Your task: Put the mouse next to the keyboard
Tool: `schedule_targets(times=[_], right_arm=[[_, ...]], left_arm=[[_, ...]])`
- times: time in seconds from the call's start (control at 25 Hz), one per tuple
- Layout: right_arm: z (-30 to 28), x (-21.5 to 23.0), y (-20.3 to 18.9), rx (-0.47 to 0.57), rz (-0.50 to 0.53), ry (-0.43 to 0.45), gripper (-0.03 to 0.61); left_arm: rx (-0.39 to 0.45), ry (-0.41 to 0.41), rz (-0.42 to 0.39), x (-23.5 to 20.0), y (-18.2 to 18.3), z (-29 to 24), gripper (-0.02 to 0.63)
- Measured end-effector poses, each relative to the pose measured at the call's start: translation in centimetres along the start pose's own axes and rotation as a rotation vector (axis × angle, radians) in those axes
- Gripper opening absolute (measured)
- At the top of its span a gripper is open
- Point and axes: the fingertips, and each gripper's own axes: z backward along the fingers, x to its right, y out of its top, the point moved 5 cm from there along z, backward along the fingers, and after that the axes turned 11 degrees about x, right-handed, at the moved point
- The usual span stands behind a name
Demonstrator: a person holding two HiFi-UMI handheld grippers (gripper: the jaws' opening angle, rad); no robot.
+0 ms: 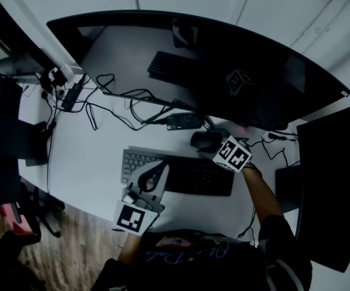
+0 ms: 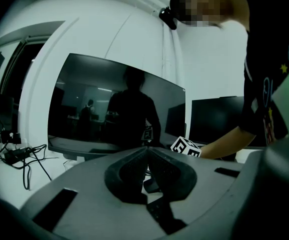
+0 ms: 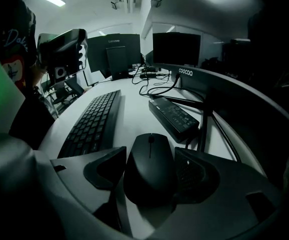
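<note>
A black mouse (image 3: 149, 164) lies on the white desk (image 1: 84, 150), behind the black keyboard (image 1: 190, 174) and near the monitor's foot. My right gripper (image 3: 150, 154) reaches down over the mouse (image 1: 205, 140), its jaws wide and one on each side; the pads (image 3: 192, 171) stand close to its flanks without pressing. The keyboard (image 3: 92, 119) runs away to the left of the mouse in the right gripper view. My left gripper (image 1: 154, 173) hovers over the keyboard's left part, shut with nothing in it; its pads (image 2: 134, 169) meet at the tips.
A wide curved monitor (image 1: 223, 71) spans the back of the desk, a second dark screen (image 1: 332, 180) stands at the right. A flat black box (image 3: 173, 115) and the monitor's stand leg (image 3: 204, 126) lie just beyond the mouse. Cables (image 1: 114, 102) and a power strip (image 1: 66, 88) cover the back left.
</note>
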Motion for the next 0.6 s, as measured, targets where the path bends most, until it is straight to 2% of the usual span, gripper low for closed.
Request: schedule_targets(times=[0.16, 0.36, 0.6], right_arm=[[-0.7, 0.1, -0.6, -0.037, 0.004, 0.004, 0.264], [-0.9, 0.0, -0.7, -0.034, -0.003, -0.015, 0.264], [0.5, -0.1, 0.6, 0.005, -0.028, -0.09, 0.268]], left_arm=[[-0.006, 0.014, 0.004, -0.2, -0.1, 0.2, 0.0], [-0.008, 0.014, 0.003, -0.3, -0.2, 0.3, 0.0], [0.0, -0.006, -0.002, 0.3, 0.0, 0.2, 0.0]])
